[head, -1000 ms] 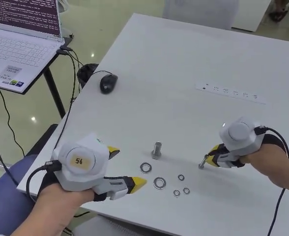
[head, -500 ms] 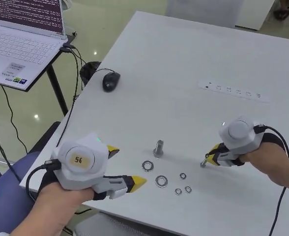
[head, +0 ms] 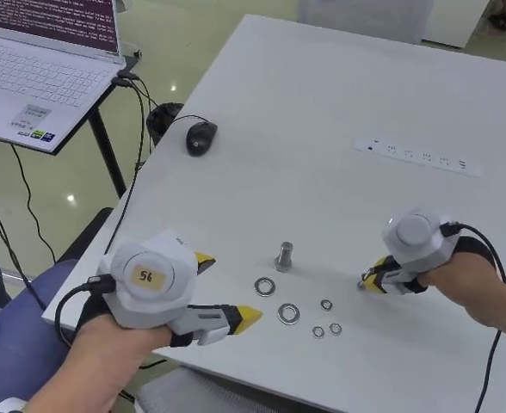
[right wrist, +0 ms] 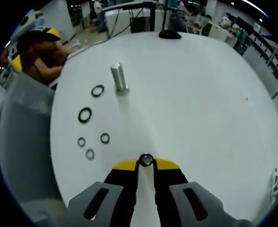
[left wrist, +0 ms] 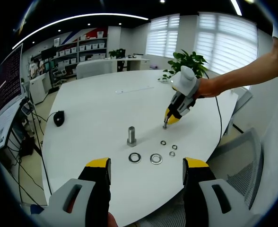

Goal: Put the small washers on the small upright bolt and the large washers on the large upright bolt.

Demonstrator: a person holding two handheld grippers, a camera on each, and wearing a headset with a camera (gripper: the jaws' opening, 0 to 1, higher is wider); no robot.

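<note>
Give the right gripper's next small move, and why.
Probably stand the small silver bolt upright on the white table: the right gripper is shut on it near the surface, and the three small ring washers lie loose nearby, unthreaded.

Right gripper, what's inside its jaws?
The right gripper clamps a small bolt at its tips. Its round end shows in the right gripper view; the jaws cover the rest there.
</note>
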